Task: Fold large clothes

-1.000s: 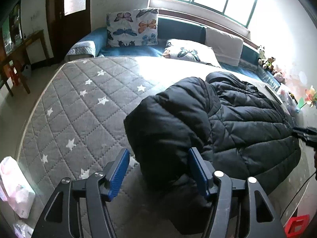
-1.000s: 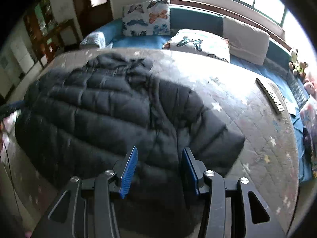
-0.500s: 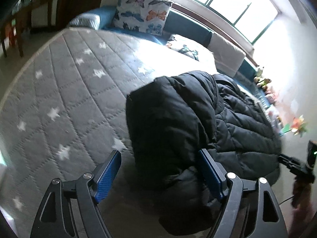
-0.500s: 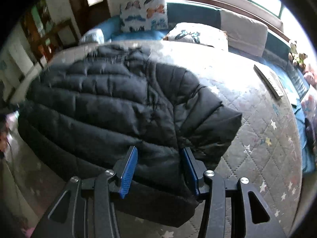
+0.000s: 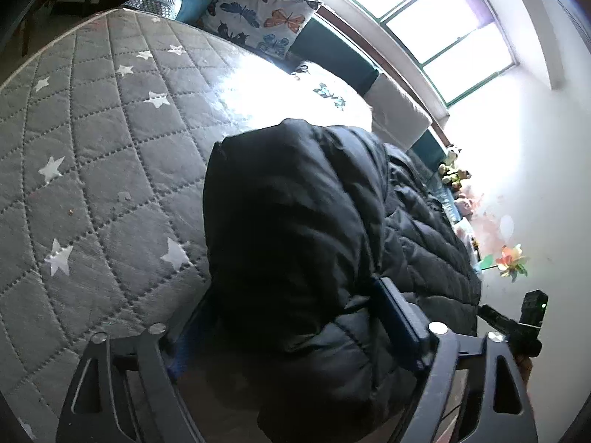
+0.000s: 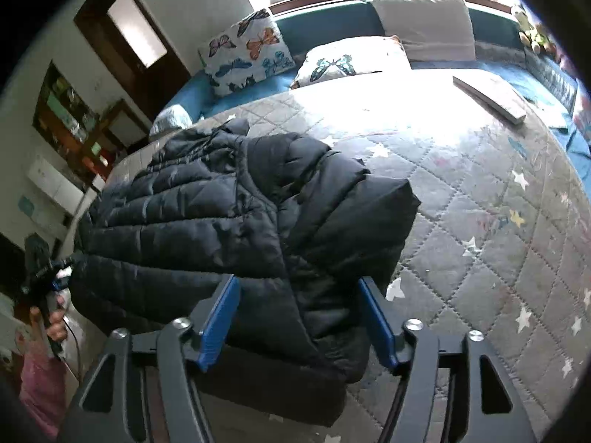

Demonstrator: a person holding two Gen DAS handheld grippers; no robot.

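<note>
Lying along the near edge of the bed (image 6: 480,199), the jacket (image 6: 229,221) has both sleeves folded in over its body. The left gripper (image 5: 295,328) is opening wide, one folded sleeve loose between its jaws. The right gripper (image 6: 299,317) is opening too, pads just clear of the other sleeve between them.

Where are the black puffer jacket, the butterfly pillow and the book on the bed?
Black puffer jacket (image 6: 207,221): right wrist view, on its quilted body panel.
Butterfly pillow (image 5: 262,14): left wrist view, on the printed front of the upright pillow.
Book (image 6: 491,92): right wrist view, on its pale cover, lying on the mattress.
</note>
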